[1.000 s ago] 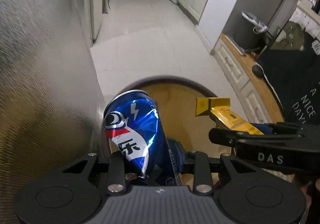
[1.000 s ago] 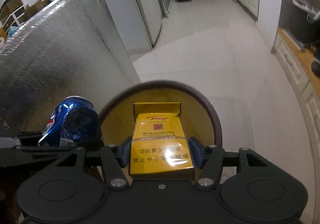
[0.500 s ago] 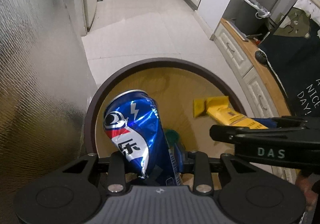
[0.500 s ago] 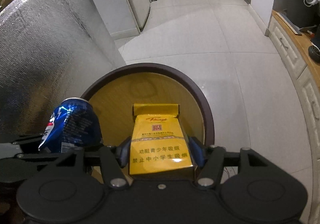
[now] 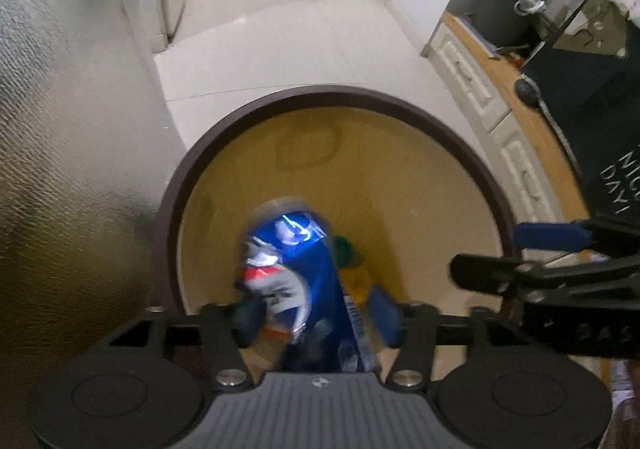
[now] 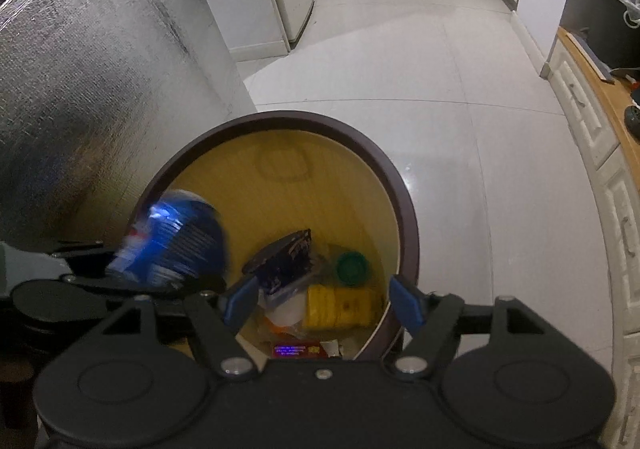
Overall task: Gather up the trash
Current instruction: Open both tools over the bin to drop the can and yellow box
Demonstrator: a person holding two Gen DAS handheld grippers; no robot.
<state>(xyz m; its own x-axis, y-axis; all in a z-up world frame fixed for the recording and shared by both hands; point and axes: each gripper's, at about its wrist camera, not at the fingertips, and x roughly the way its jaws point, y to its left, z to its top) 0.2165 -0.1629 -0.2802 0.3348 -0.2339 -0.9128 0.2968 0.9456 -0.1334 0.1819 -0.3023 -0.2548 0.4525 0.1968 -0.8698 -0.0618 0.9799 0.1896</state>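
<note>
Blue: 1 can (image 5: 296,273) above 1 bin (image 5: 400,105)

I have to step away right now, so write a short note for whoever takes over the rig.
Left hand-held gripper: jaws opening, blurred blue can between them, over the bin.
Right hand-held gripper: jaws opening, nothing between them.
In the bin: yellow packet, green cap, dark wrapper.
Done: packet binned.
Left: check the can lands inside, then look for more trash.
</note>
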